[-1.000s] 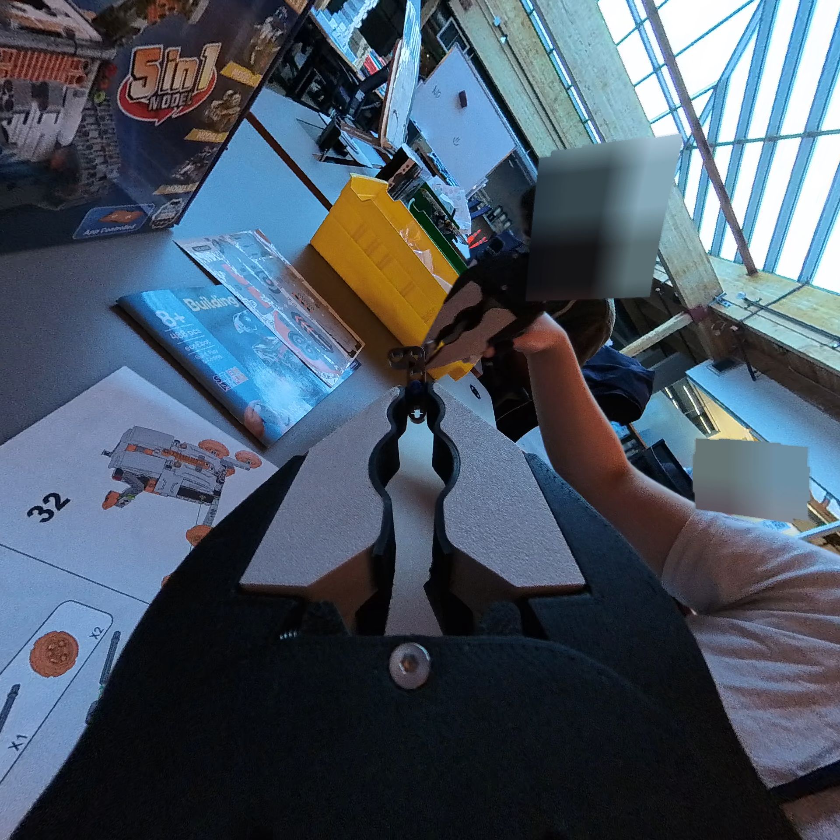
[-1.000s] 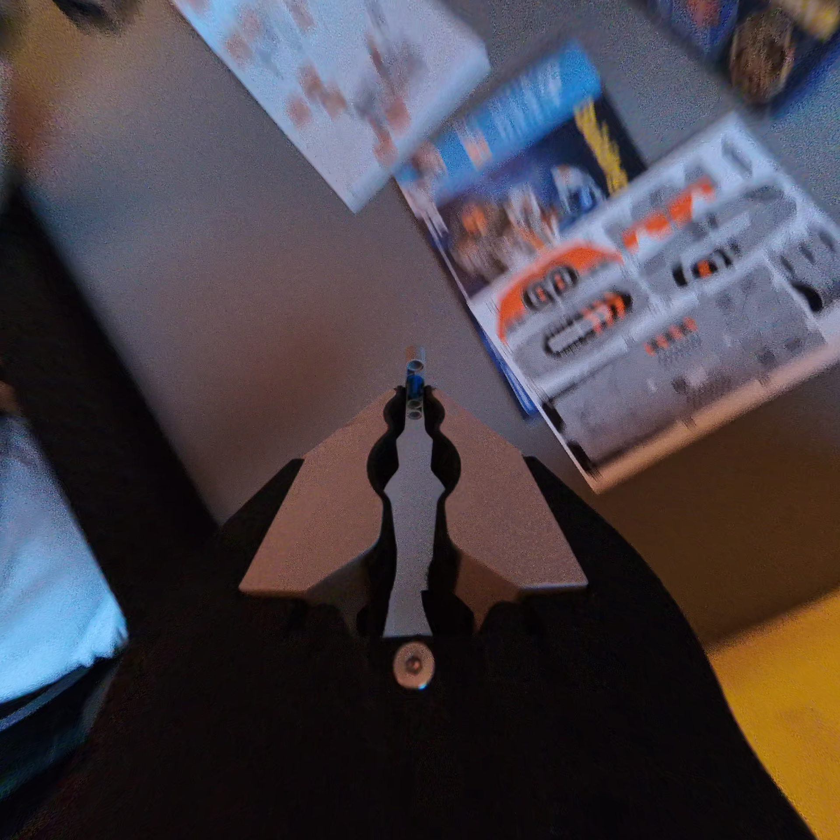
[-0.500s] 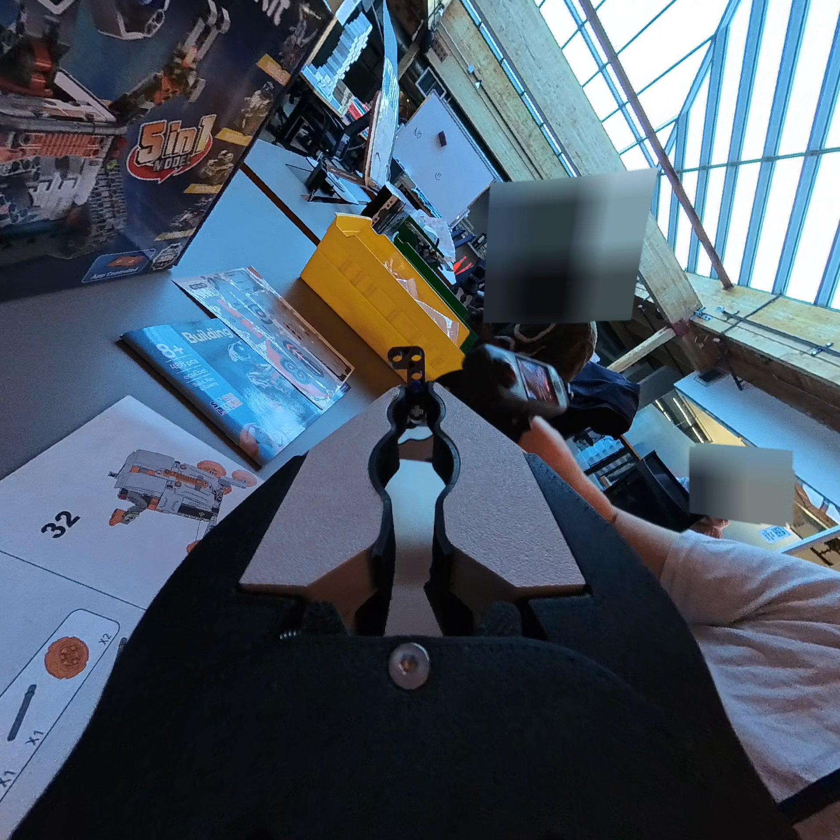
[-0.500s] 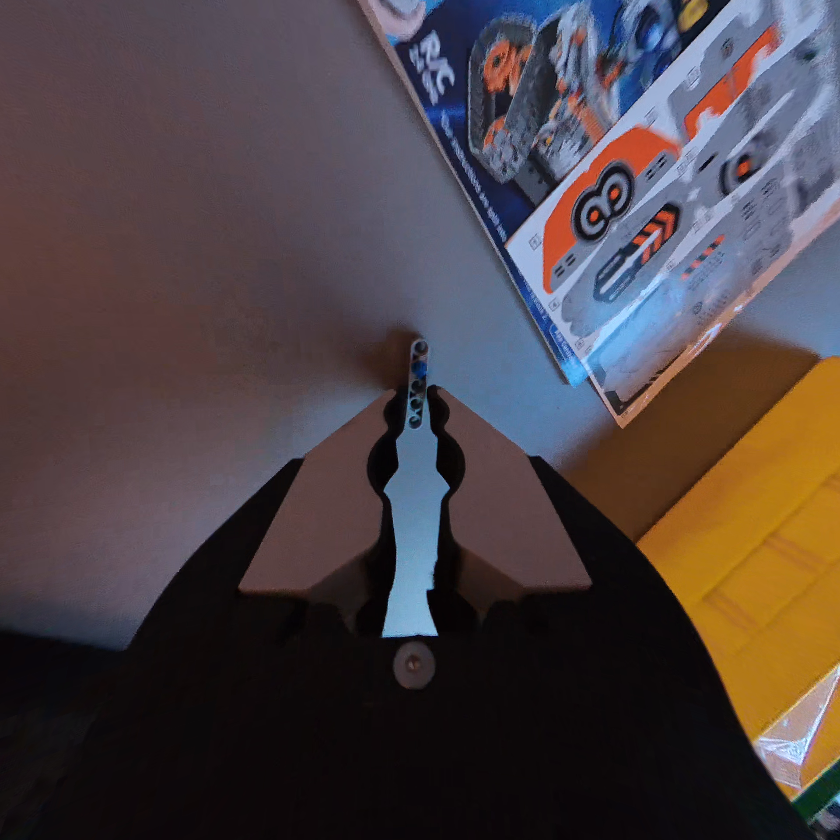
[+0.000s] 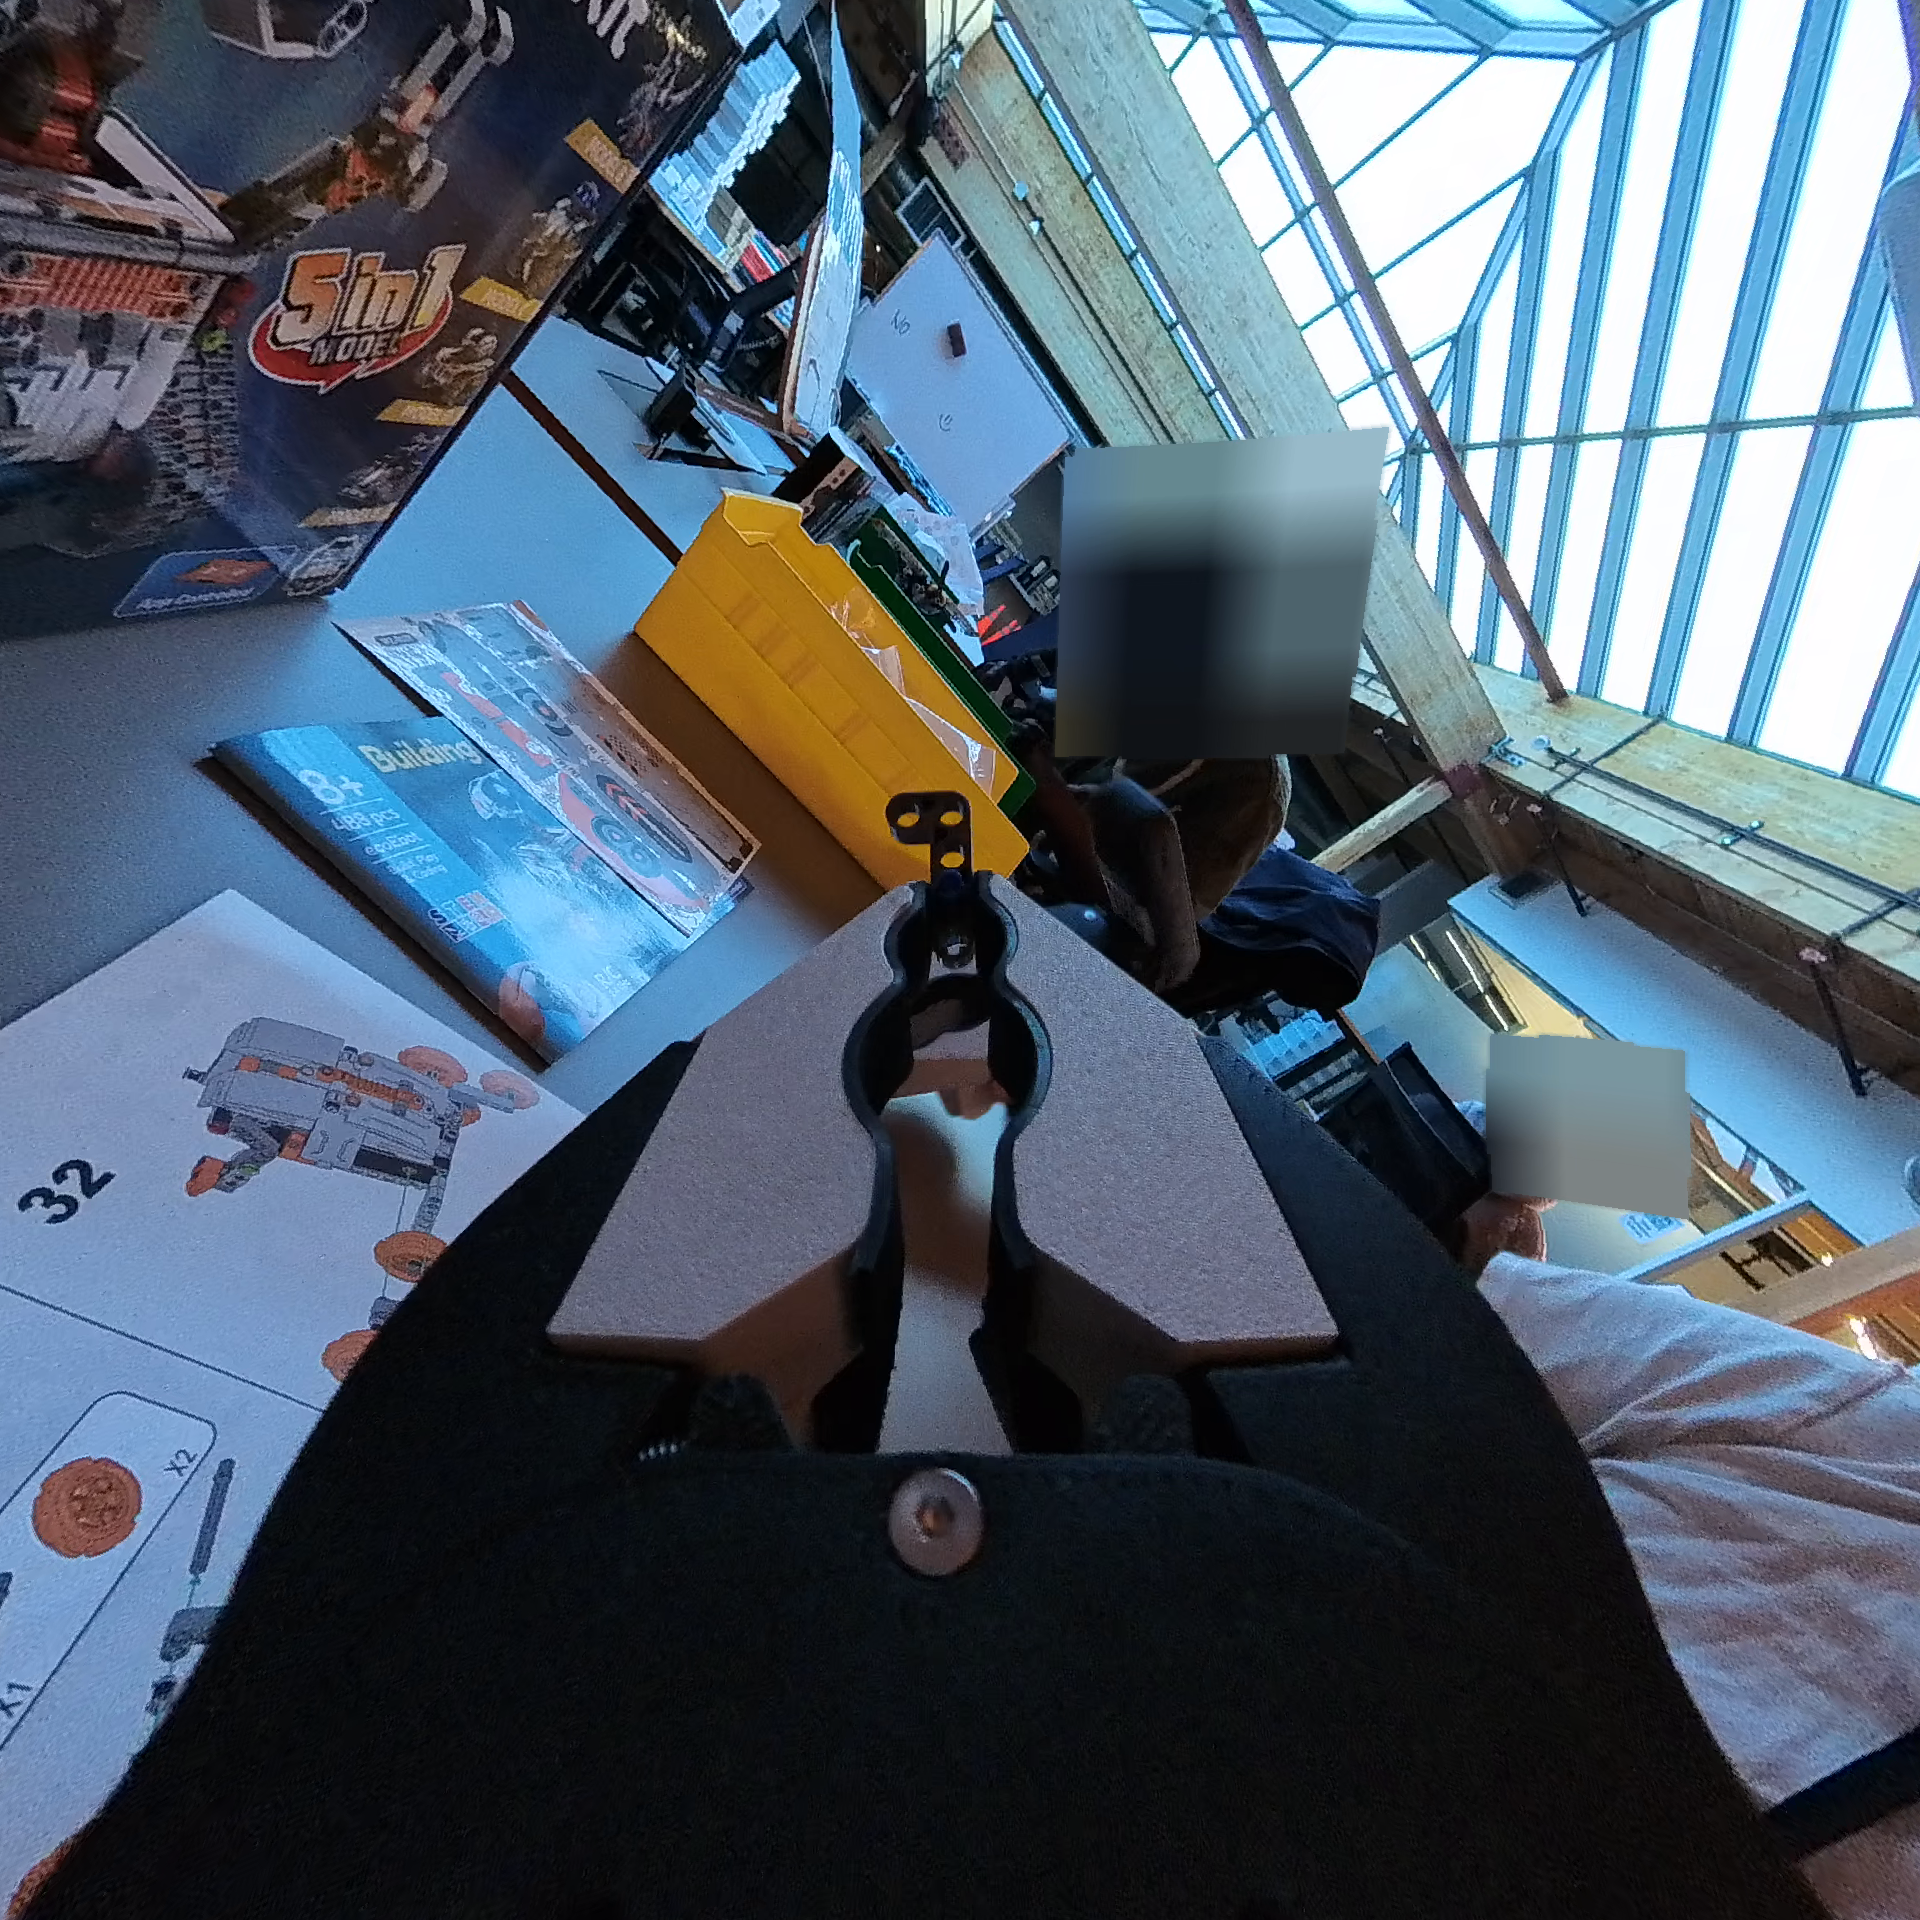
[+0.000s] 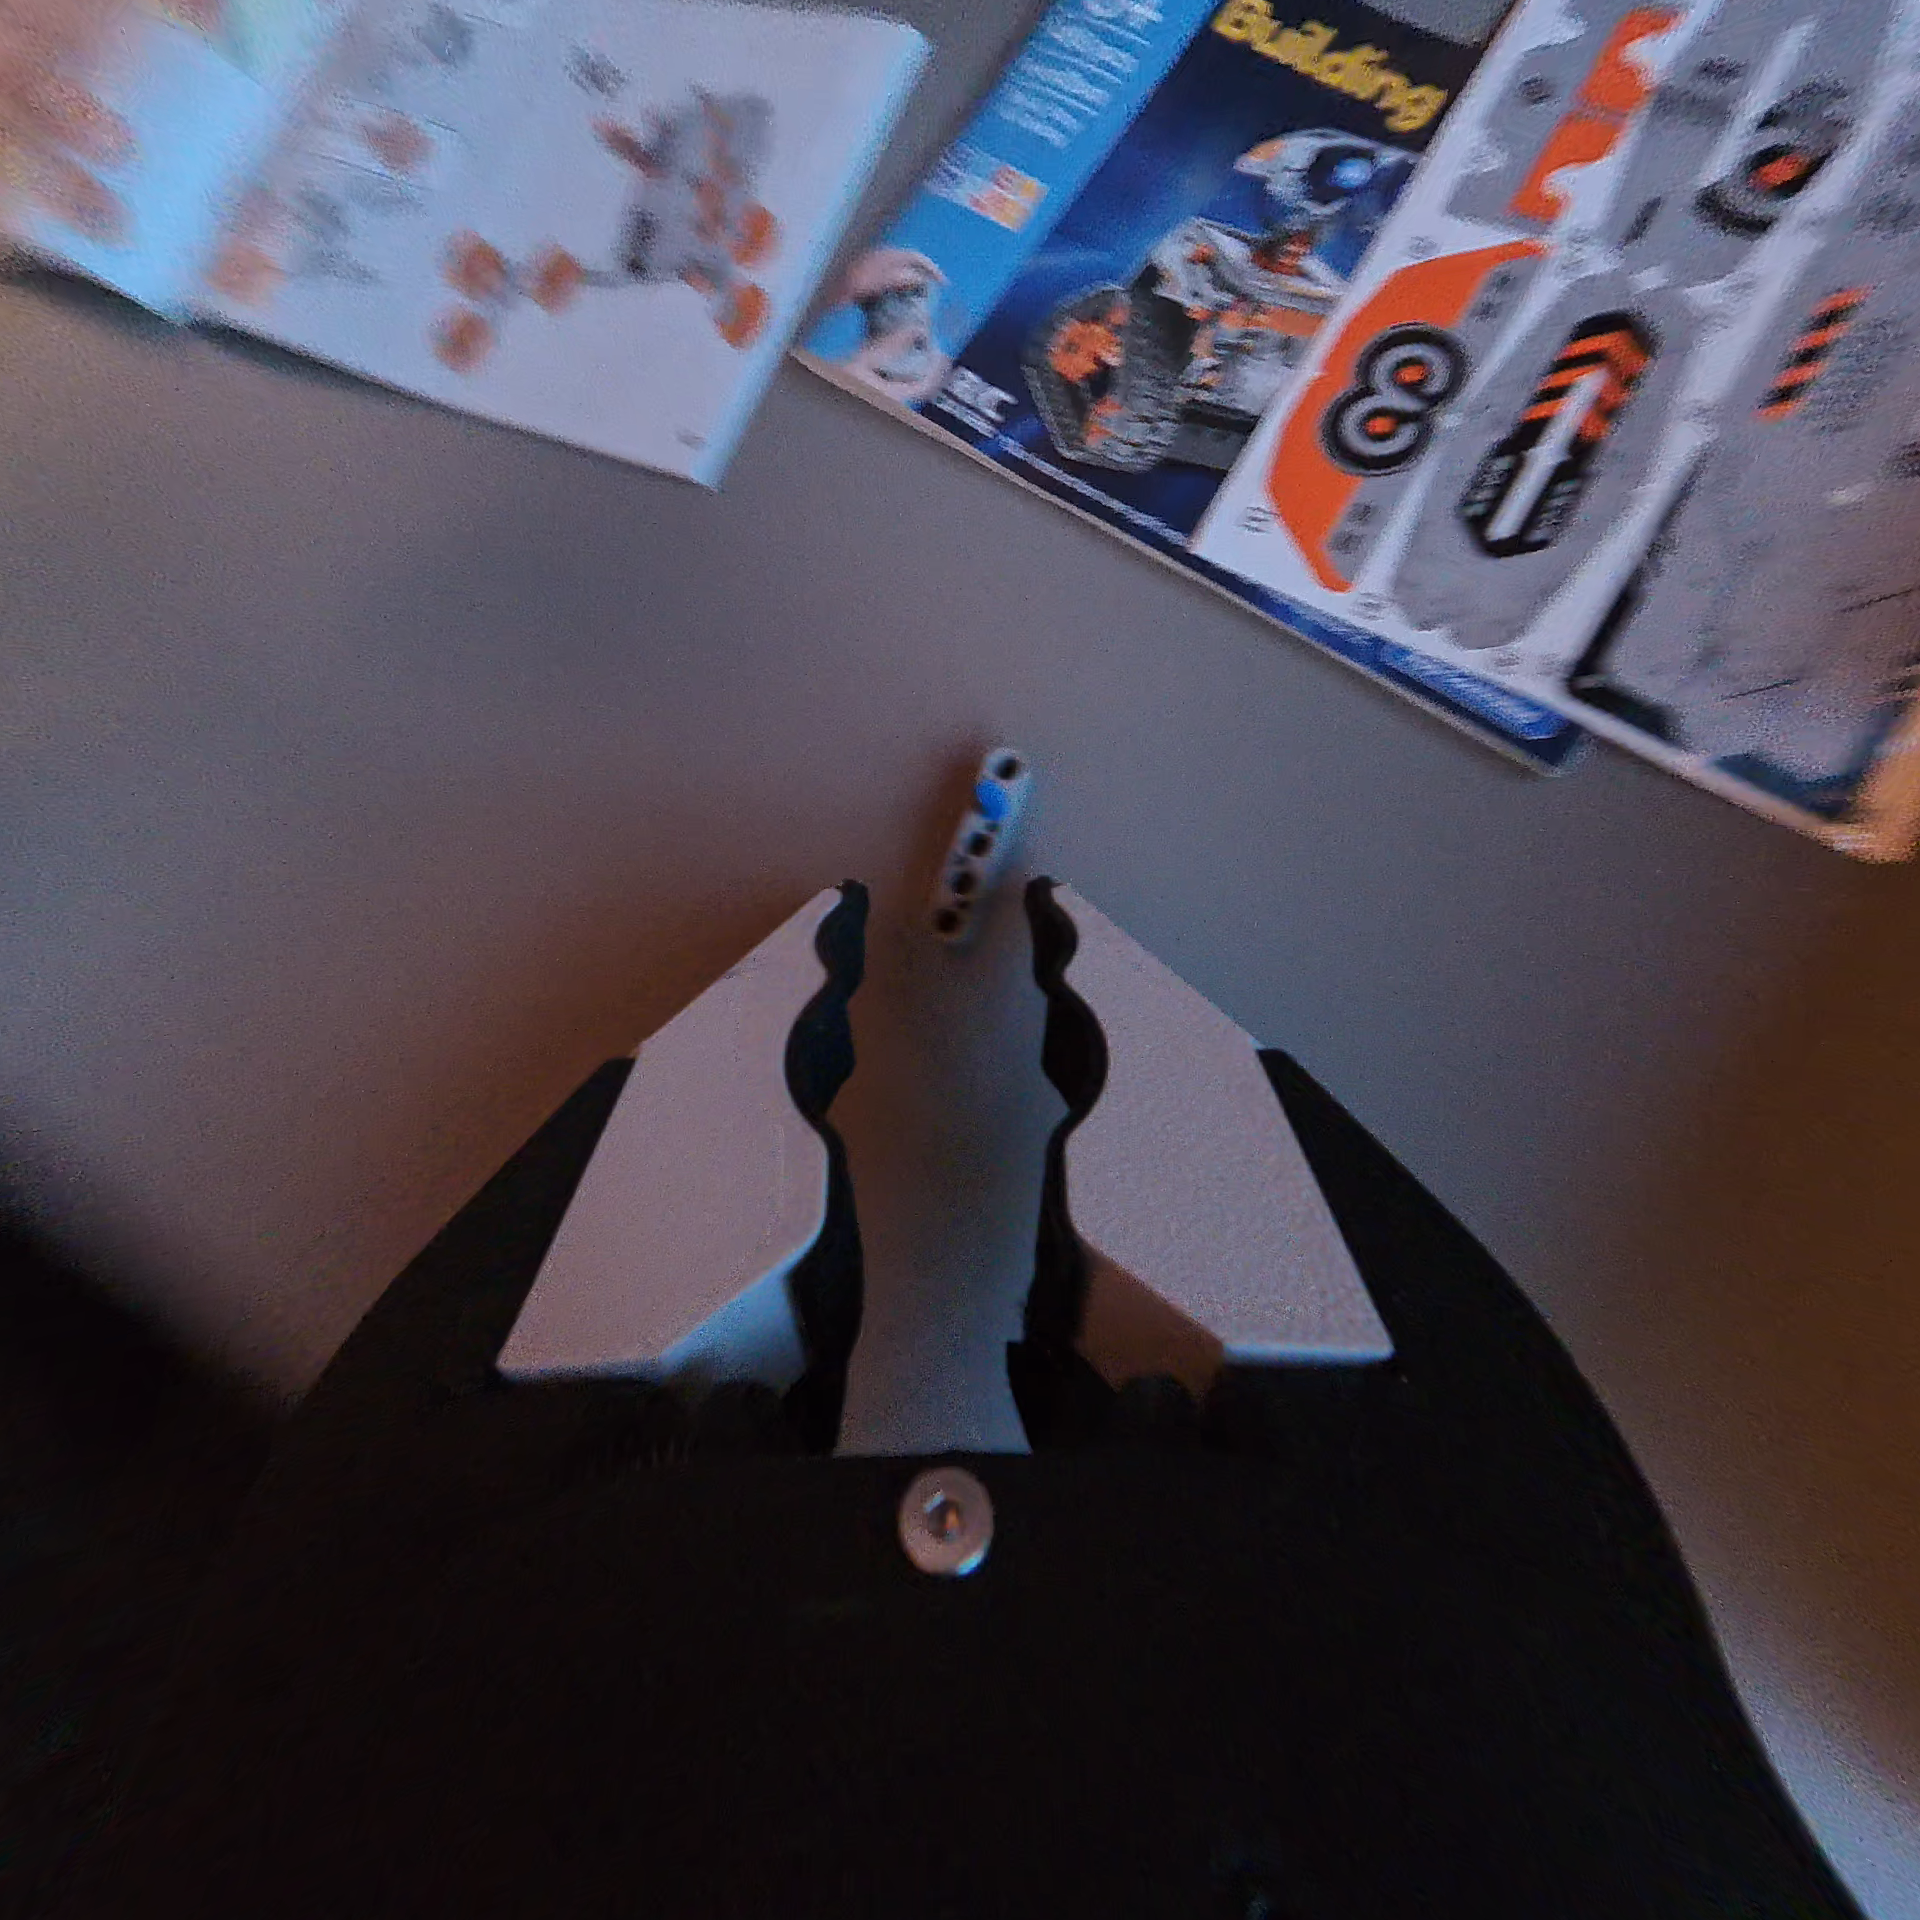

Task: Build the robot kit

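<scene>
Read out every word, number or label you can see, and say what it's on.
I won't repeat writing; these things bear it.
Dark toy box: large print, legible.
Blue booklet: legible print.
Sticker sheet: tiny marks.
White instruction page: legible numbers.
Whiteboard: faint scrawl, unreadable.
Black piece in left gripper: none.
Right wrist view: blurred.

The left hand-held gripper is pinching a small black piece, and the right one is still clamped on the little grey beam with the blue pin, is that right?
Not quite. The right wrist view shows the right hand-held gripper open, the grey beam loose between its tips. The left hand-held gripper does pinch the black piece.
</scene>
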